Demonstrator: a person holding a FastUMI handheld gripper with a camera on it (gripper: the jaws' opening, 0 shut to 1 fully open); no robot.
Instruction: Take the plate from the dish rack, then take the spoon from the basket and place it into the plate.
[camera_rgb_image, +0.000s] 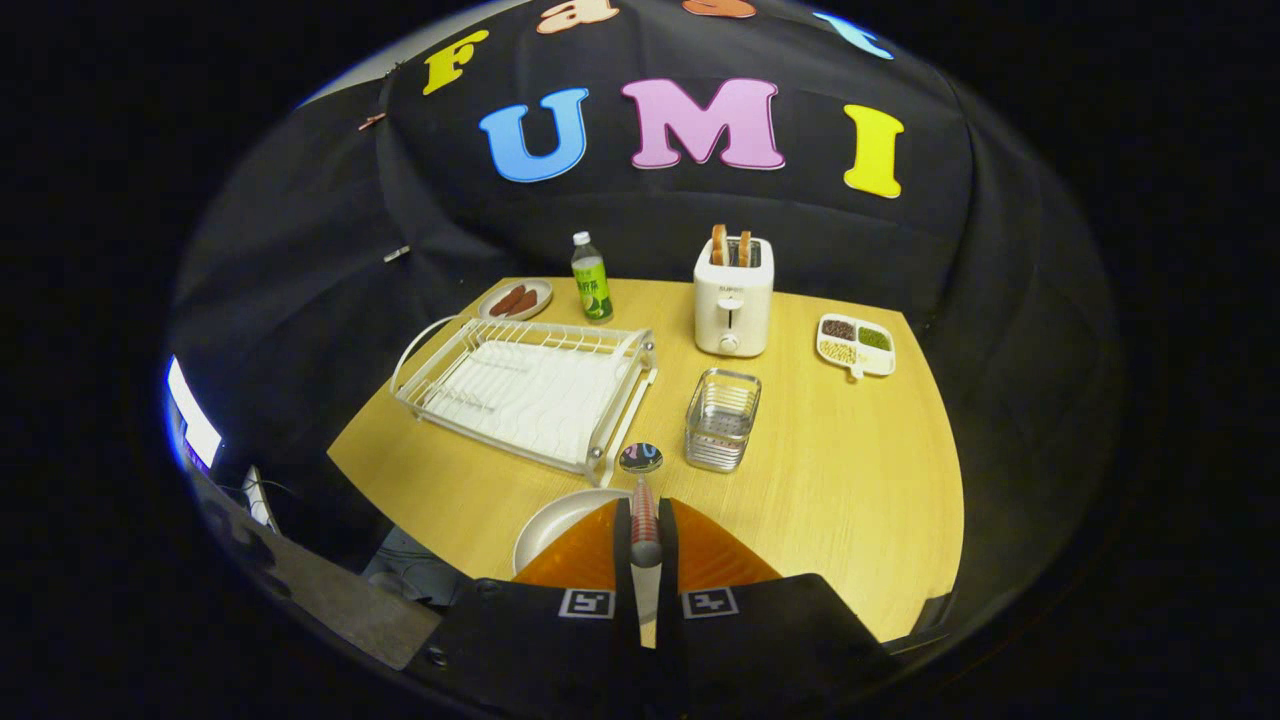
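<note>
Spoon with a shiny metal bowl and a striped handle (643, 500) is held between the two fingers of the gripper (645, 545); both fingers press on its handle, and the round bowl stands up just ahead of the fingertips, mirroring some colours. Just to the left of the fingers, partly hidden behind the left one, lies the round pale ceramic plate (555, 525) on the wooden table (850, 470), which has a light, fine grain. The spoon bowl is above the far right side of the plate rim, as far as the view lets me tell.

Beyond the fingers and a little to the right stands the small rectangular metal basket (722, 420), with perforated shiny walls. Beyond the fingers to the left is the white wire dish rack (525, 392), on a ribbed white tray, with a curved handle at its far left end.

Farther away behind the basket stands a white toaster (733, 295) with two slices of toast in it. To its left are a green-labelled plastic bottle (590, 278) and a small plate with brown sausages (515, 299). To the right of the toaster lies a white divided dish with beans and grains (855, 345).
</note>
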